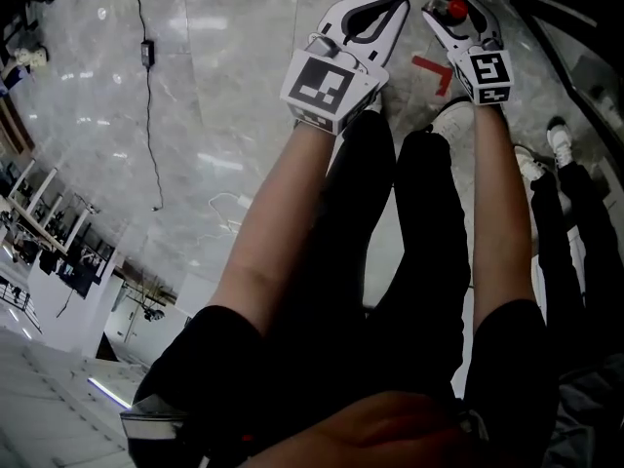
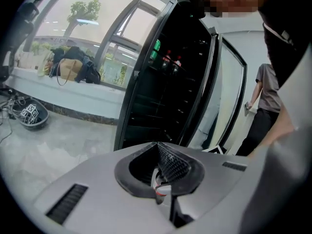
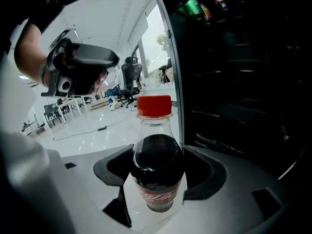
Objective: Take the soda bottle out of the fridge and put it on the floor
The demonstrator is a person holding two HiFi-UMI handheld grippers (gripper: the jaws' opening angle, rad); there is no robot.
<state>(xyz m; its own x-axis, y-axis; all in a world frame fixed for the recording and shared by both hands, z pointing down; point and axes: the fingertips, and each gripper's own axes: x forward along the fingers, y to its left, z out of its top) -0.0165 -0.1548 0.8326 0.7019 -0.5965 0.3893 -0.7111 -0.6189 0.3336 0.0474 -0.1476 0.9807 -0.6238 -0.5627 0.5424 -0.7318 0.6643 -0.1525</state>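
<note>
The soda bottle (image 3: 157,162) was out of the fridge (image 2: 165,82) and clamped in the right gripper (image 1: 460,22). Both jaws were pressed against its dark, rounded shoulder, and its red cap (image 3: 154,105) pointed out past the jaw tips. The left gripper (image 2: 162,178) had its jaws drawn together with nothing between them. In the head view both grippers hung in front of the person's legs over the pale marble floor (image 1: 195,115), and the bottle was not yet set down.

The main risk looked like the grip itself. The jaws bore on smooth, curved plastic near the shoulder, so a quick swing downward could let the bottle slide or twist out. It also seemed to lie roughly along the jaws, cap first. If so, it would have to be turned base-down before release, or it would land on the cap or its side and roll across the polished stone. The person's own white shoe (image 1: 453,117) and a bystander's feet (image 1: 558,139) were near the likely landing spot. A cable (image 1: 148,96) trailed further off on the floor. A hard knock would also stir up the fizzy drink.

The bottle's red label (image 3: 157,196) carried white looping script in a cola style, but it curved away and could not be read in full. Each gripper's cube showed only black-and-white square markers. More bottles (image 2: 171,62) stood on a shelf in the open fridge, their labels too small to read
</note>
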